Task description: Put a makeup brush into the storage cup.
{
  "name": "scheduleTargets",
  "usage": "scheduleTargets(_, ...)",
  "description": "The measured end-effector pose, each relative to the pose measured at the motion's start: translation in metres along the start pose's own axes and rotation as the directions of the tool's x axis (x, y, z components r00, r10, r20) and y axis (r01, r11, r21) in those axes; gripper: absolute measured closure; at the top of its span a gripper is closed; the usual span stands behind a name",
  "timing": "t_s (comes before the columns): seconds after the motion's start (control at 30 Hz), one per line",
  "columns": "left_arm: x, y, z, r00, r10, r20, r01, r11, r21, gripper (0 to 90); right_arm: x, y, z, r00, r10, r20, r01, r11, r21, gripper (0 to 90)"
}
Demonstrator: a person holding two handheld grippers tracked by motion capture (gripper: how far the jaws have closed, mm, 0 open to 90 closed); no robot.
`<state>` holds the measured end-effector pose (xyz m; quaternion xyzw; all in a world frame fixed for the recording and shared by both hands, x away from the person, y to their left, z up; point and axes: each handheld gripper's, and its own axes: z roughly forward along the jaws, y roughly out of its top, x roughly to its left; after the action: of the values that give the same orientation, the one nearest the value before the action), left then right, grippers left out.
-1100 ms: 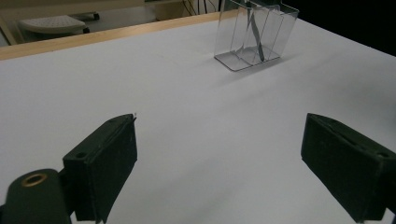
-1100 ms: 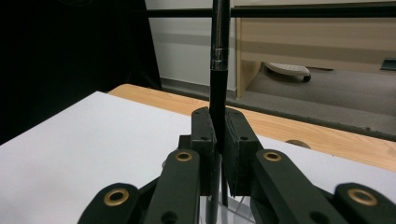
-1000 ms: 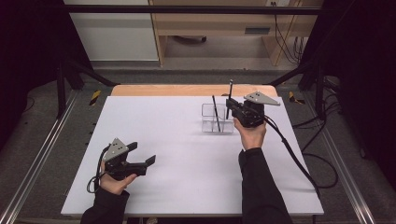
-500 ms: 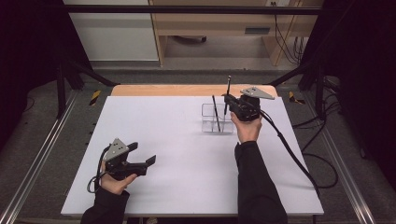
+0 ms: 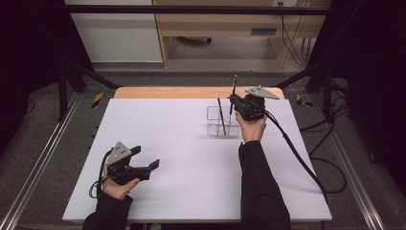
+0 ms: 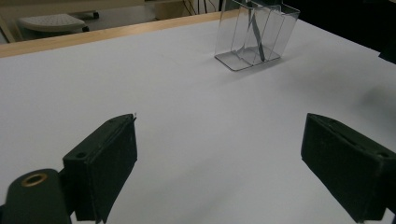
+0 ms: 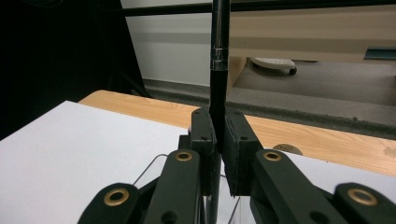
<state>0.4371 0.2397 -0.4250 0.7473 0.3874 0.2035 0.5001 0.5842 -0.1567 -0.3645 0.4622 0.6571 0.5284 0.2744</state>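
At the far right of the white tabletop [image 5: 191, 158], the right gripper [image 5: 234, 101] is held above a clear plastic holder [image 5: 222, 122] with several compartments. Its fingers [image 7: 233, 154] are clamped on a black pen [image 5: 233, 93], which stands nearly upright. In the right gripper view the pen's shaft rises straight up between the two pads and runs down past them toward the holder's rim below. Its lower end sits over the right-hand part of the holder; whether the tip has entered a compartment cannot be told. A second black pen [image 5: 221, 116] stands in the holder, leaning slightly, in a compartment left of the gripper. In the left gripper view it shows through the clear walls.

Near the front left of the tabletop, the left gripper [image 5: 146, 165] rests in the person's hand, well apart from the holder. Its fingers [image 6: 105, 163] stand wide with nothing between them, pointing across the bare white surface toward the holder.
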Motion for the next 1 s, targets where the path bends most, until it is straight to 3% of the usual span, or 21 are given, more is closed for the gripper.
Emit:
scheduleTargets(0.37,0.0,0.0,0.0,1.0,0.002,0.0,-0.002,1.0,0.0,9.9,0.003,-0.01,0.014,1.0,0.008,-0.003,-0.008,1.0,0.026,84.0)
scheduleTargets(1.0,0.0,0.0,0.0,1.0,0.005,-0.002,-0.005,1.0,-0.001,9.9,0.005,-0.026,0.023,1.0,0.009,0.003,-0.01,0.998,0.065,84.0)
